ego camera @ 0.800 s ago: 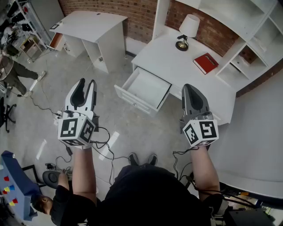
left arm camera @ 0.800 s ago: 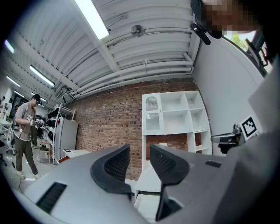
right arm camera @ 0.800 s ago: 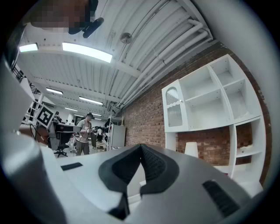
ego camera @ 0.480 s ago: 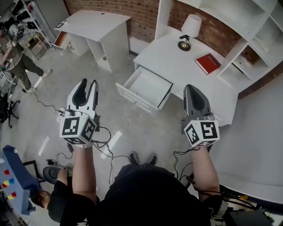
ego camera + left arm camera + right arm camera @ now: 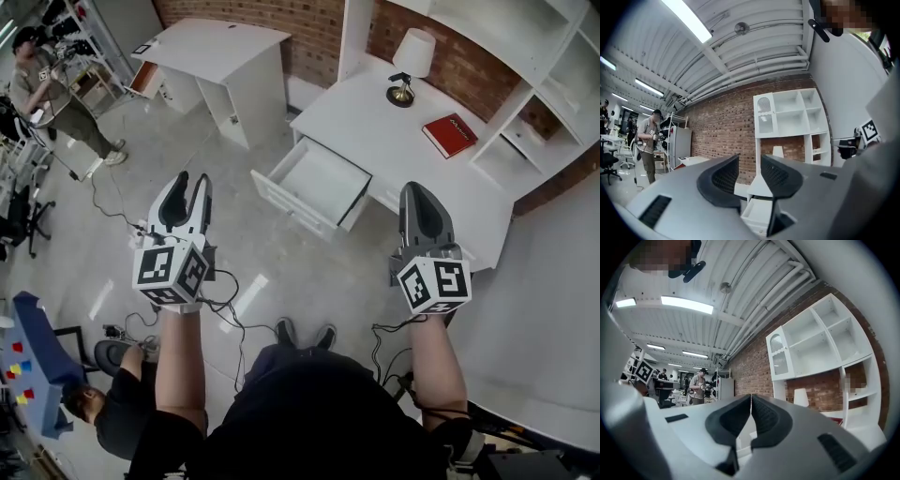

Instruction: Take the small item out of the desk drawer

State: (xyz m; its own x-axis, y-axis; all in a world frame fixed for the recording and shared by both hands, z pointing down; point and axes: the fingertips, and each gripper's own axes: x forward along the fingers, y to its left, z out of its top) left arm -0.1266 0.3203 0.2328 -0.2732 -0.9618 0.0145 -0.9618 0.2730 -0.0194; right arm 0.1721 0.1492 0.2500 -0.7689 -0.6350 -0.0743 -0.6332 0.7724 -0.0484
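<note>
White drawer open at the front of the desk, small item not discernible inside, likely light, best pinched across its middle; left gripper parted and empty, right gripper pressed together on nothing, both well short.

The left gripper is held with jaws apart and the right gripper with jaws together above the floor, and beyond them a drawer is seen pulled out of a white desk, on which a lamp and a red book are set apart.
</note>
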